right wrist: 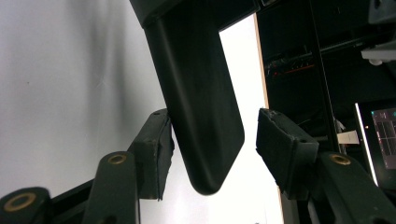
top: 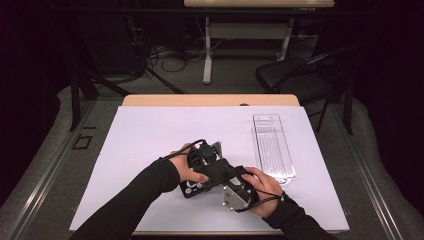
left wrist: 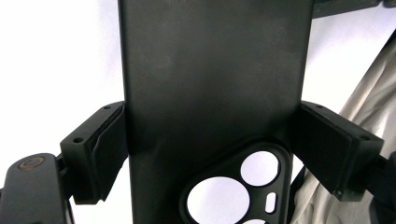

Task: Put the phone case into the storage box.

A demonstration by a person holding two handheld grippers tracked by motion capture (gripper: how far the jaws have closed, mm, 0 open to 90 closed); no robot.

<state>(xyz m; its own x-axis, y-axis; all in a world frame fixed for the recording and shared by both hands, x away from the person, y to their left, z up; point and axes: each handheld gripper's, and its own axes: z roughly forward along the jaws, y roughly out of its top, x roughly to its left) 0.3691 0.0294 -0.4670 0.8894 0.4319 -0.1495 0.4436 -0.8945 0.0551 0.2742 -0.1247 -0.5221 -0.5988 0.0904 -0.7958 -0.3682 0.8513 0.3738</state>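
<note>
A black phone case (left wrist: 210, 93) with round camera cut-outs stands between the jaws of my left gripper (left wrist: 212, 149). Both pads (left wrist: 100, 149) press on its long edges, so the gripper is shut on it. In the high view the case (top: 190, 189) shows under the person's left hand near the table's front middle. The rounded end of the case (right wrist: 201, 107) hangs between the jaws of my right gripper (right wrist: 215, 149). One pad (right wrist: 156, 149) lies against the case's edge. The other pad (right wrist: 280, 154) stands apart from it with a gap. The right gripper (top: 220, 177) is open.
A white sheet (top: 150, 135) covers the wooden table. A clear plastic tray (top: 273, 147) lies lengthwise at the right, close to the right hand. A dark chair (top: 295, 75) and a desk frame stand beyond the far edge. A lit screen (right wrist: 383, 135) is off the table's side.
</note>
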